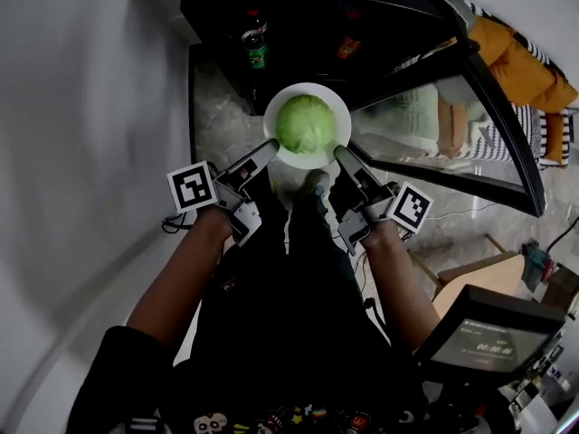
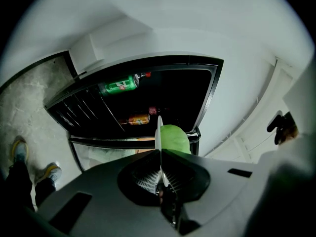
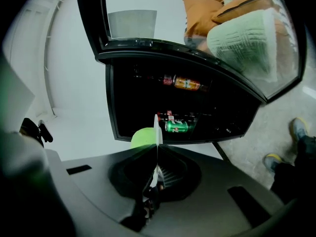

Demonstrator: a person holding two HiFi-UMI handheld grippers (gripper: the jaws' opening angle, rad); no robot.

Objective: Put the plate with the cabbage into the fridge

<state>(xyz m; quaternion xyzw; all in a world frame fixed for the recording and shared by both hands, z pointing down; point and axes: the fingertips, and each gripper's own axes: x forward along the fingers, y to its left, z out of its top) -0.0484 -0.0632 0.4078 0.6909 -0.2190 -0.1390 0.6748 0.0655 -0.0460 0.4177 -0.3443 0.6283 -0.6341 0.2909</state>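
A white plate (image 1: pixel 339 117) carries a round green cabbage (image 1: pixel 305 124) and hangs in the air in front of the open black fridge (image 1: pixel 298 25). My left gripper (image 1: pixel 270 147) is shut on the plate's left rim and my right gripper (image 1: pixel 342 155) is shut on its right rim. In the left gripper view the plate (image 2: pixel 159 132) shows edge-on between the jaws, with the cabbage (image 2: pixel 175 138) to its right. The right gripper view shows the plate (image 3: pixel 157 128) edge-on too, the cabbage (image 3: pixel 143 137) to its left.
The fridge's glass door (image 1: pixel 470 125) stands open to the right. A green can (image 1: pixel 257 51) and an orange bottle (image 1: pixel 348 45) lie inside on dark shelves. A white wall (image 1: pixel 81 107) rises at left. My feet (image 2: pixel 29 167) stand on pale marble floor.
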